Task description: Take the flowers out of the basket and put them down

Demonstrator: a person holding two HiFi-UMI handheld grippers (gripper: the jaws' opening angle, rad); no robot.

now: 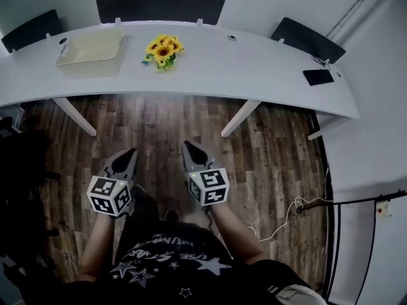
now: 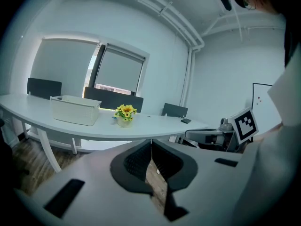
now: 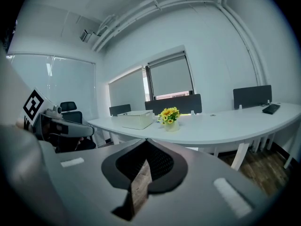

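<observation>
One basket (image 1: 92, 54), one bouquet (image 1: 164, 51), one table (image 1: 254, 68), three chairs (image 1: 160, 6) (image 1: 32, 29) (image 1: 308, 38), two tools (left tool (image 1: 130, 152), right tool (image 1: 189, 146)).

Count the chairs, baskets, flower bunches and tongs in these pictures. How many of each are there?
Chairs: 3
Basket: 1
Flower bunch: 1
Left tongs, right tongs: 2
Total: 7

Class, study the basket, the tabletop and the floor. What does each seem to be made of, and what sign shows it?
Cream rectangular basket: probably moulded plastic, matt; finely patterned walls.
White curved tabletop: smooth laminate or painted board, slight sheen; uncertain.
Dark floor: wood or wood-look planks, with visible grain and seams.
</observation>
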